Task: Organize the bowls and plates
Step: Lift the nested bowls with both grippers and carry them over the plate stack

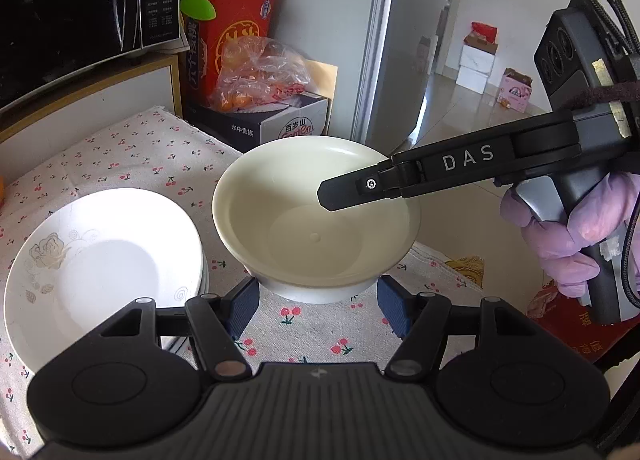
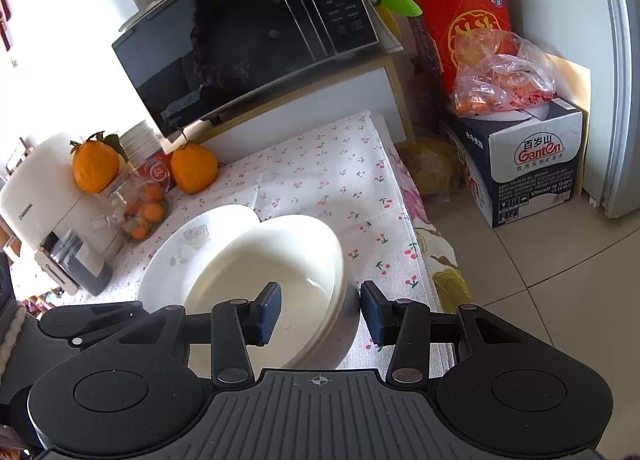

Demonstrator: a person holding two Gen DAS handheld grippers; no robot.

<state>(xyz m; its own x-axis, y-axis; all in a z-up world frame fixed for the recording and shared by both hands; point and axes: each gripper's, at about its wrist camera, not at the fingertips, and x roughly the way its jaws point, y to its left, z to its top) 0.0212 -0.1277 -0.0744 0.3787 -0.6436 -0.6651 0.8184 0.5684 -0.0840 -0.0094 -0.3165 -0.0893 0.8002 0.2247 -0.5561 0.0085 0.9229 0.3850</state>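
Both grippers (image 1: 316, 306) (image 2: 320, 312) angled down, perhaps astride bowl (image 1: 312, 220)

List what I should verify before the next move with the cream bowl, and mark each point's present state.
1. Right gripper straddles the cream bowl's rim, one pad inside and one outside: ok.
2. Right pads pressing on the bowl wall: cannot tell.
3. Left gripper pads flank the bowl's foot: ok.
4. Left pads touching the foot: cannot tell.
5. Bowl upright and empty: ok.
6. Bowl clear of the flowered plate beside it: cannot tell; they overlap in both views.
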